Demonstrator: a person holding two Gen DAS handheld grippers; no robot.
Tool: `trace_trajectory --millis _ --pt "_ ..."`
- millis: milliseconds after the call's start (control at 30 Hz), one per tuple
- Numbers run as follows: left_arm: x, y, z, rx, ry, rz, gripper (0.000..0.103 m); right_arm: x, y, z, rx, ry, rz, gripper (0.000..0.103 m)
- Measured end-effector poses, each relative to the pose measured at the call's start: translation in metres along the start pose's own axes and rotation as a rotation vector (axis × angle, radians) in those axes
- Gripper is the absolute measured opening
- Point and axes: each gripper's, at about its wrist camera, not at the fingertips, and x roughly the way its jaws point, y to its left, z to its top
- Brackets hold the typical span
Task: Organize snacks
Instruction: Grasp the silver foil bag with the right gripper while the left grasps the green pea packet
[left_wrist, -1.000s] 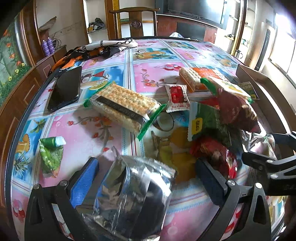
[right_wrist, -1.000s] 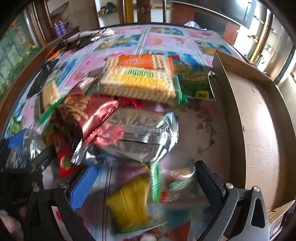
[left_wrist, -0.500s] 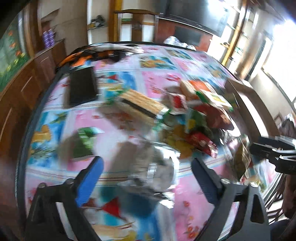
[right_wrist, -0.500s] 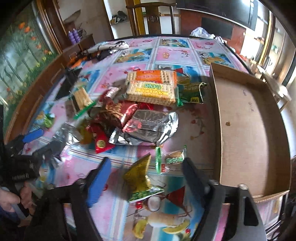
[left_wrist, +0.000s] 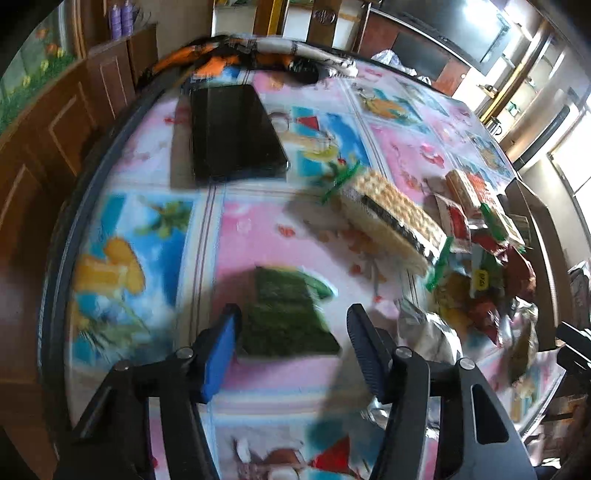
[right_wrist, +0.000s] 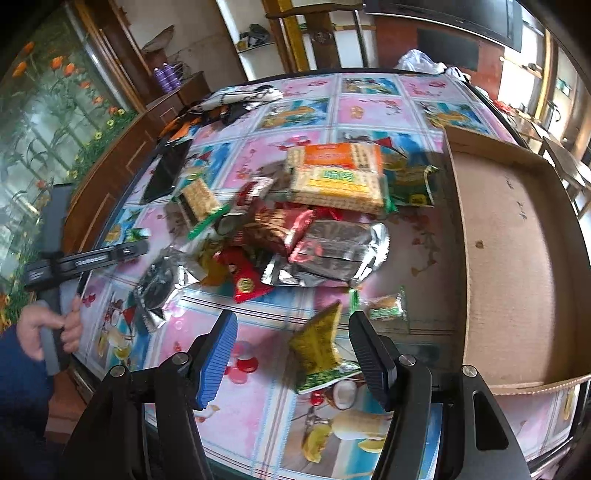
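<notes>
My left gripper (left_wrist: 293, 314) hovers over a dark green snack packet (left_wrist: 288, 325) that lies flat on the fruit-print tablecloth (left_wrist: 258, 236). The packet is between the closing jaws, with a gap at the right pad (left_wrist: 364, 354). My right gripper (right_wrist: 292, 315) is above a crumpled yellow-green packet (right_wrist: 319, 350) on the table. That packet sits between its closing jaws, close to the right finger (right_wrist: 369, 354) and well clear of the blue left pad (right_wrist: 218, 362). A heap of snacks (right_wrist: 295, 229) lies beyond. An open cardboard box (right_wrist: 509, 258) stands at the right.
A black phone (left_wrist: 229, 129) lies at the far left of the table, and a cracker pack (left_wrist: 388, 218) beside the heap. A small green-orange sweet (right_wrist: 384, 306) lies near the box. A hand (right_wrist: 48, 325) holds the left gripper at the table's left edge. Clothing and a chair are at the far side.
The left gripper swung left from the silver packet to the green one and its jaws narrowed. The right gripper rose from the table and its jaws narrowed around the yellow-green packet.
</notes>
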Motion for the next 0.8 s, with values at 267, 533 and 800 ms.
trace_trajectory --millis 267,533,800 --pt "0.003 -0.002 0.007 0.038 -0.034 0.023 0.042 0.014 0.032 0.011 -0.055 0.052 0.073 0.067" --pt "-0.015 0.015 -0.024 -0.019 -0.059 0.000 0.037 0.055 0.071 0.036 -0.007 0.187 0.207 0.068" --pt "-0.037 0.034 -0.043 -0.075 -0.097 0.008 0.037 0.105 0.083 0.050 0.267 0.354 0.260 0.079"
